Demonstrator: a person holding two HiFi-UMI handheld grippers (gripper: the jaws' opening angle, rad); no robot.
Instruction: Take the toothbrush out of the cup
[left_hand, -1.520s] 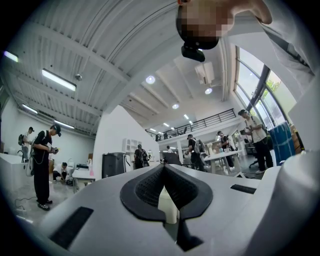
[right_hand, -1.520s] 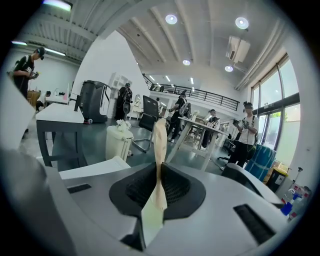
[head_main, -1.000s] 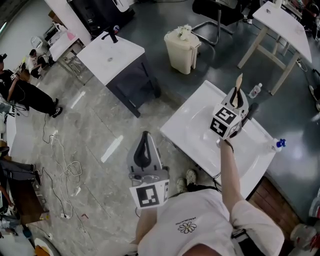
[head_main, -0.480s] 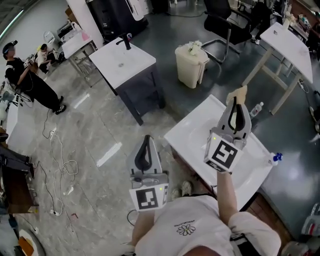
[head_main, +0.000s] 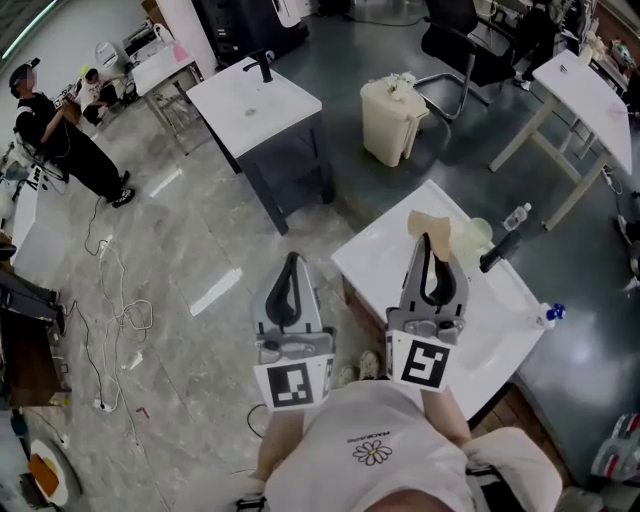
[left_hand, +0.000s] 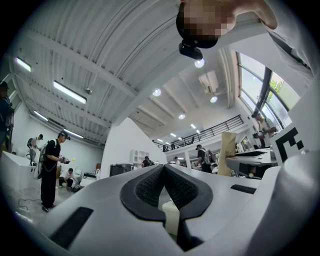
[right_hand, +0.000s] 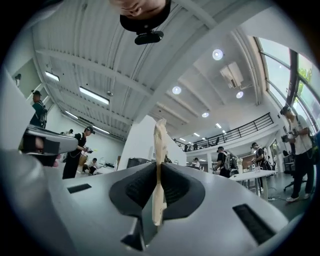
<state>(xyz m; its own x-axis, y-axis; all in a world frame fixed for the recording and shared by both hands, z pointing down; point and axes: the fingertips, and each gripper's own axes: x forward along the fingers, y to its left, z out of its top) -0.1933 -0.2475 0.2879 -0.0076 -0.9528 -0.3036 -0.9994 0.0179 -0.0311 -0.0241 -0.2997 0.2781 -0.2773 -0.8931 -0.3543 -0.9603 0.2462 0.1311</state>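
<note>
My right gripper (head_main: 428, 240) is shut on a flat tan toothbrush (head_main: 427, 224), whose top sticks out past the fingertips. It hangs over the near left part of the white basin counter (head_main: 372, 262). In the right gripper view the toothbrush (right_hand: 160, 150) stands upright, pinched between the black pads. A pale translucent cup (head_main: 473, 236) stands on the counter just to the right of it, beside a black faucet (head_main: 499, 250). My left gripper (head_main: 291, 260) is shut and holds nothing, left of the counter over the floor. Its pads (left_hand: 145, 186) meet at the tips, and the toothbrush (left_hand: 227, 152) shows to its right.
A small bottle (head_main: 514, 215) and a blue item (head_main: 553, 313) lie at the counter's far and right edges. Beyond are a second white counter on a dark cabinet (head_main: 255, 100), a cream bin (head_main: 392, 120) and a white table (head_main: 585, 85). Cables (head_main: 110, 300) trail on the floor; people (head_main: 60, 140) stand far left.
My right gripper has drawn back from over the basin toward the person, carrying the toothbrush left and nearer. The cup now shows uncovered beside the faucet. The left gripper has barely shifted.
</note>
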